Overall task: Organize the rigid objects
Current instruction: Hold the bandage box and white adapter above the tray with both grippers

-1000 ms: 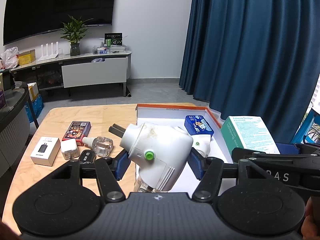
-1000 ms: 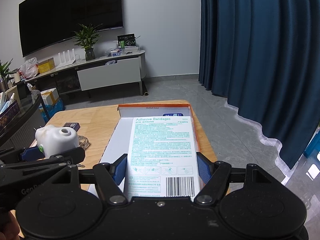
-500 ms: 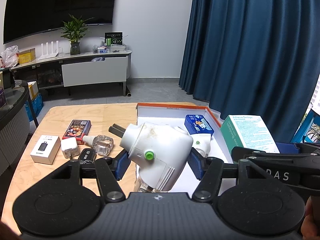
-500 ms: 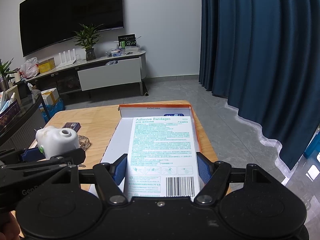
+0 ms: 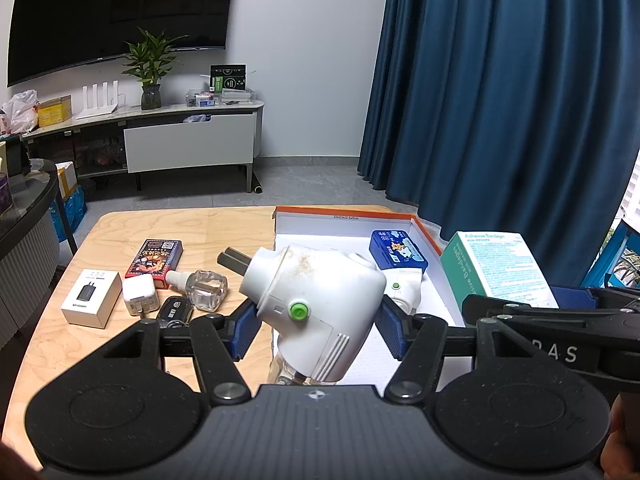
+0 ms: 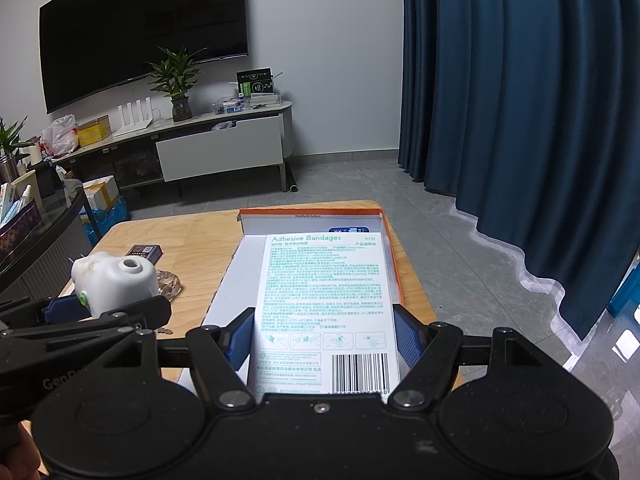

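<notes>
My left gripper [image 5: 316, 326] is shut on a white plug-in device [image 5: 316, 300] with a green button, held above the table at the left edge of the white tray with orange rim [image 5: 344, 213]. My right gripper [image 6: 324, 336] is shut on a box of adhesive bandages [image 6: 326, 296], held over the tray [image 6: 312, 212]; the box also shows in the left wrist view [image 5: 496, 268]. The white device also shows at the left of the right wrist view [image 6: 114, 280]. In the tray lie a blue box [image 5: 396, 250] and a small white plug [image 5: 404, 292].
On the wooden table [image 5: 120, 232] left of the tray lie a red card box [image 5: 154, 258], a white charger box [image 5: 92, 298], a white charger cube [image 5: 138, 294], a car key [image 5: 174, 310] and a clear glass bottle [image 5: 204, 284]. Blue curtains hang at the right.
Both grippers have kept their hold. The views have shifted only slightly; the held objects stay in about the same place.
</notes>
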{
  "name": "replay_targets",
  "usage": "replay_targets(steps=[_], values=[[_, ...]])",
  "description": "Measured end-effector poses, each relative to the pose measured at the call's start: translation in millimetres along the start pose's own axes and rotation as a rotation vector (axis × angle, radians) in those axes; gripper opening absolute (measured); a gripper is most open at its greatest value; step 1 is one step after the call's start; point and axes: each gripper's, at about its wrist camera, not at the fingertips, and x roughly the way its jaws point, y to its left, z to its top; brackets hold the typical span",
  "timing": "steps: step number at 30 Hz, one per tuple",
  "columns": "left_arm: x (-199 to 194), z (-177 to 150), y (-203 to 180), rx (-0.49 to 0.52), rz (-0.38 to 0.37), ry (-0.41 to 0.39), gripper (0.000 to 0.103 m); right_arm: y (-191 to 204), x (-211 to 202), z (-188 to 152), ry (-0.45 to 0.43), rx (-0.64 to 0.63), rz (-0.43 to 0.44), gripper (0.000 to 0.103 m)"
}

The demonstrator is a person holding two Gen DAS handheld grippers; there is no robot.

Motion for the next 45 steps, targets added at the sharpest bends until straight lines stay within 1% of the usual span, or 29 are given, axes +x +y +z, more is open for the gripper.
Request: replay_targets(steps=[45], values=[[0.9,-0.6,0.8,-0.013,-0.011,-0.001,0.063,2.2,1.3,-0.2,0.01,-0.009,0.0,0.084]])
